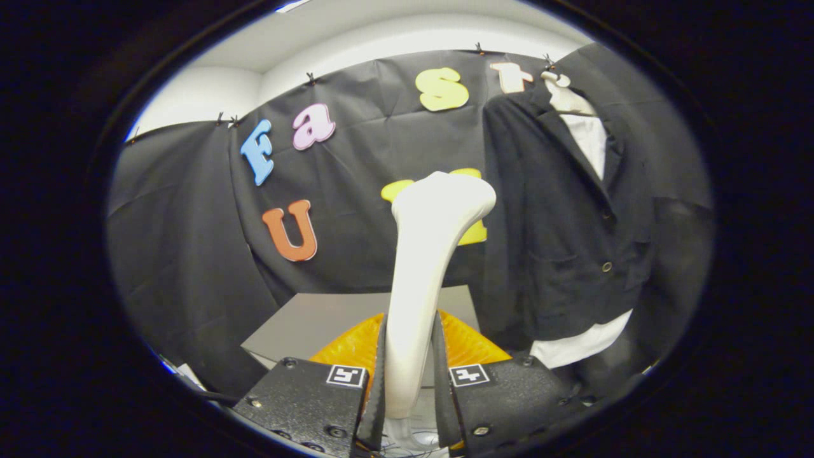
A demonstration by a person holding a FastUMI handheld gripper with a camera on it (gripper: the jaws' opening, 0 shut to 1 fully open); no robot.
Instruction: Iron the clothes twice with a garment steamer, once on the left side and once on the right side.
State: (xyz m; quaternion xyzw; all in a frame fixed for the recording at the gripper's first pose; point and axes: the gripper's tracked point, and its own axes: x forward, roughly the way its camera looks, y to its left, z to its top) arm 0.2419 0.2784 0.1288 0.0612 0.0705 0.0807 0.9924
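Note:
A white garment steamer [427, 254] stands upright between my two fingers, its handle pinched at the base and its flared head rising well above them. My gripper [407, 375] is shut on that handle. To the right, beyond the steamer's head, a dark jacket [559, 229] hangs on a white hanger [566, 95] against the black cloth wall, with a white shirt showing at its collar and below its hem. The steamer's head is apart from the jacket, a little left of its left side.
A grey tabletop [318, 321] lies below and behind the fingers. The black cloth wall [191, 242] closes the space behind and to the left. White wall and ceiling show above the cloth.

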